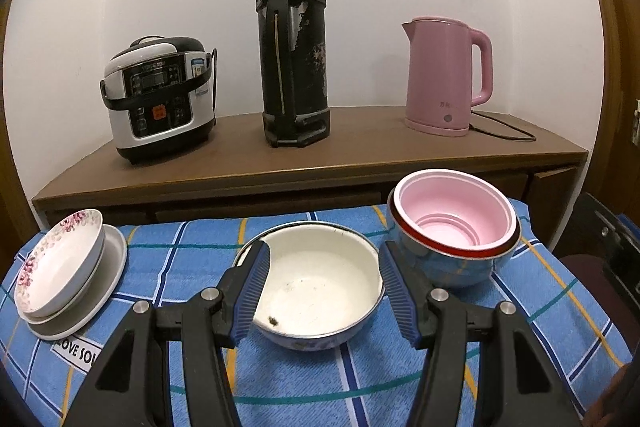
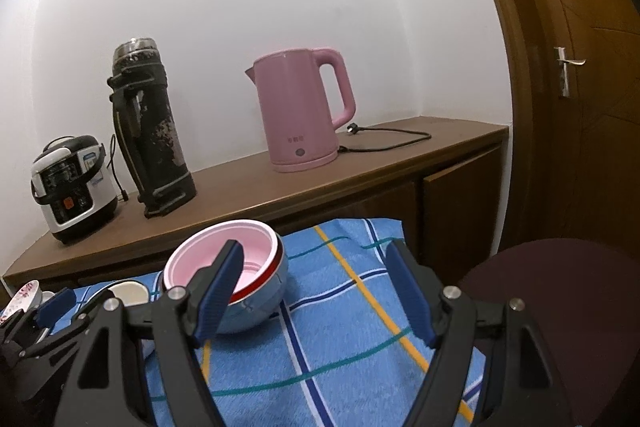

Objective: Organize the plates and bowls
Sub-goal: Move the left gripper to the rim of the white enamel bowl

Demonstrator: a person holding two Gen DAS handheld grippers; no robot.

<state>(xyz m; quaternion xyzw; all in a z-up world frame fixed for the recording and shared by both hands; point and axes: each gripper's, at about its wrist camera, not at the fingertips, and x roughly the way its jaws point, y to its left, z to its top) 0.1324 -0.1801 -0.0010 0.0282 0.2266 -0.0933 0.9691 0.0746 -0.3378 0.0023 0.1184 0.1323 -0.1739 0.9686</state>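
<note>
Your left tool straddles the white bowl, jaws apart. Right tool, apart, empty, right of it over blue cloth.

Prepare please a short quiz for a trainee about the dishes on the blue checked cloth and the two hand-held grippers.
1. True or false: the pink plastic bowl sits nested inside the pale blue bowl with a red rim.
2. Which dish lies between the fingers of the left hand-held gripper?
A. the floral white dish
B. the white enamel bowl with a blue outside
C. the pink electric kettle
3. Fill in: the floral white dish rests on a plain white ____.

Key: 1 true; 2 B; 3 plate.
</note>
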